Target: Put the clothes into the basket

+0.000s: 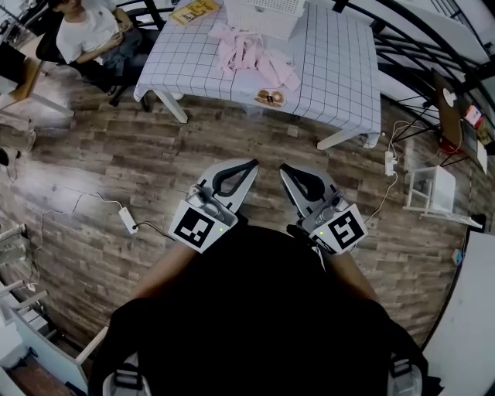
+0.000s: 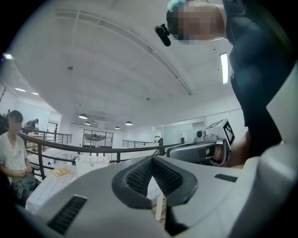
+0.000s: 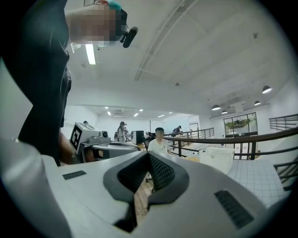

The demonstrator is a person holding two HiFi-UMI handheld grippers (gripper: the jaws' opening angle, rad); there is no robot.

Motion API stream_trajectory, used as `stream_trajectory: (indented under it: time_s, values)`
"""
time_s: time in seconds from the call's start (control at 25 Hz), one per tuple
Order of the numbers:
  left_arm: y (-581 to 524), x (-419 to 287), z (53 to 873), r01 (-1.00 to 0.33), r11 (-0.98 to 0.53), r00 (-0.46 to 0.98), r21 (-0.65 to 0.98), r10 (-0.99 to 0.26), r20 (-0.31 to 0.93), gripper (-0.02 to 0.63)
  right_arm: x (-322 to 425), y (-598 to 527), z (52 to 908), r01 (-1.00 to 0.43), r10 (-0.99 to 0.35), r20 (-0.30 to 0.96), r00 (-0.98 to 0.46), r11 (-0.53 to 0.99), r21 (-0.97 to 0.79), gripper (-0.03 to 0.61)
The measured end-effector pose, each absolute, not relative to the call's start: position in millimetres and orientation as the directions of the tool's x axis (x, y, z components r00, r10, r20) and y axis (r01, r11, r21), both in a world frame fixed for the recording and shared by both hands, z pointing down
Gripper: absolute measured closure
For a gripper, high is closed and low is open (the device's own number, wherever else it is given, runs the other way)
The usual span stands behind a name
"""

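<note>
A heap of pink clothes [image 1: 249, 52] lies on the table with the checked cloth [image 1: 340, 69], at the top of the head view. A white perforated basket [image 1: 264, 15] stands just behind the clothes, and it also shows far off as the basket [image 2: 93, 161] and the basket [image 3: 217, 157]. Both grippers are held close to the person's body over the wooden floor, well short of the table. My left gripper [image 1: 250, 163] is shut with nothing in it, its tips [image 2: 152, 159] meeting. My right gripper [image 1: 284, 168] is likewise shut and empty, tips [image 3: 149, 155] together.
A person sits on a chair [image 1: 91, 32] left of the table. A yellow item [image 1: 193, 11] and a small brown dish [image 1: 270, 97] lie on the cloth. A power strip [image 1: 128, 220] with cable lies on the floor at left, a second strip [image 1: 390, 162] and a white rack [image 1: 433, 189] at right.
</note>
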State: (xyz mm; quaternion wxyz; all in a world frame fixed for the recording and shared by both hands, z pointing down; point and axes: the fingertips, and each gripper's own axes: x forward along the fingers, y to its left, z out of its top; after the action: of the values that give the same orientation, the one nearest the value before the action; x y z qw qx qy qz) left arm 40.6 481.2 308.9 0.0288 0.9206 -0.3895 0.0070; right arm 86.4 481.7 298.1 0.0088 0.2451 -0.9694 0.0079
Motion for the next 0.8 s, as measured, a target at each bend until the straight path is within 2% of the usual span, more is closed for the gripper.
stream_trajectory:
  time_s: [0.4,0.8]
  values:
    - [433.6,-8.8,312.8,-0.695,-0.716,0.718,0.06,-0.695,0.035,0.614,32.7,437.8,304.3,-0.497,-0.495,0.054,-0.868,0.865,-0.066,0.563]
    - [395.2,-31.9,316.8,-0.68,-0.728,0.732,0.087,-0.681,0.028,0.614,14.3,399.4,308.7,-0.516,-0.515,0.028,-0.857,0.856,-0.024,0.563]
